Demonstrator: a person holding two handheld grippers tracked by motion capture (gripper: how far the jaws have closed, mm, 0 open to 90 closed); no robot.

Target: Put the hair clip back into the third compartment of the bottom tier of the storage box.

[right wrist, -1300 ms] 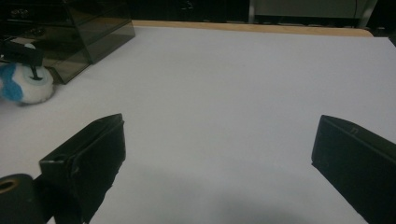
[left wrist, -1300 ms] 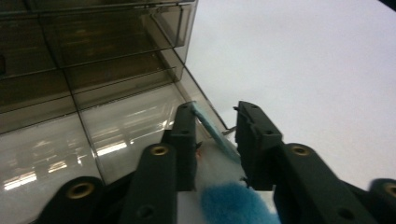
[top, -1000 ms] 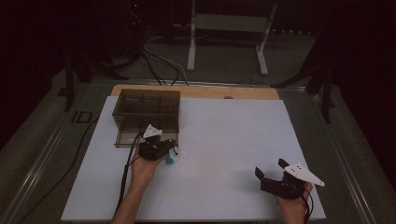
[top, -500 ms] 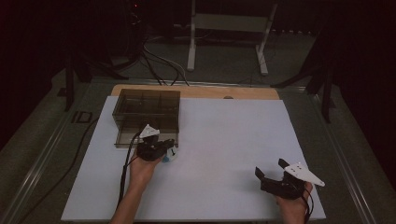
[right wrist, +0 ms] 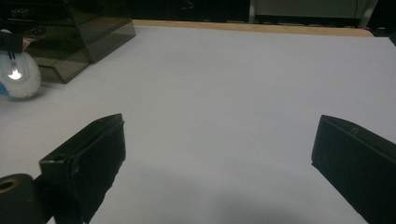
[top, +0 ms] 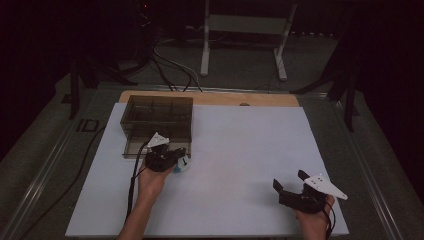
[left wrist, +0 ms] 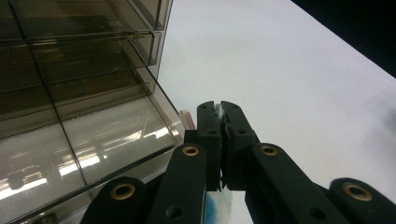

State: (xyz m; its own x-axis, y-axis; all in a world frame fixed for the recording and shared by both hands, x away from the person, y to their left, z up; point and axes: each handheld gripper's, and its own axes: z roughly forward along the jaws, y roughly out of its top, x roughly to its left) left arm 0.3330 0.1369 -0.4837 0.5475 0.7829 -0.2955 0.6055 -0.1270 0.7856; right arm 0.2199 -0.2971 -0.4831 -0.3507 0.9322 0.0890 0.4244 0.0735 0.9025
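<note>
Since a second ago, the left gripper (top: pixel 176 159) has crept up the frame toward the smoky compartment box (top: pixel 157 116), now just beside its near right corner. Largest is the white worktop (top: pixel 240 150), with that box at its upper left. At lower right the right gripper (top: pixel 289 184) rests, fingers spread wide on nothing. Left of centre, the left gripper's fingers are clenched on a small white-and-blue object (top: pixel 182 164), touching the worktop.
</note>
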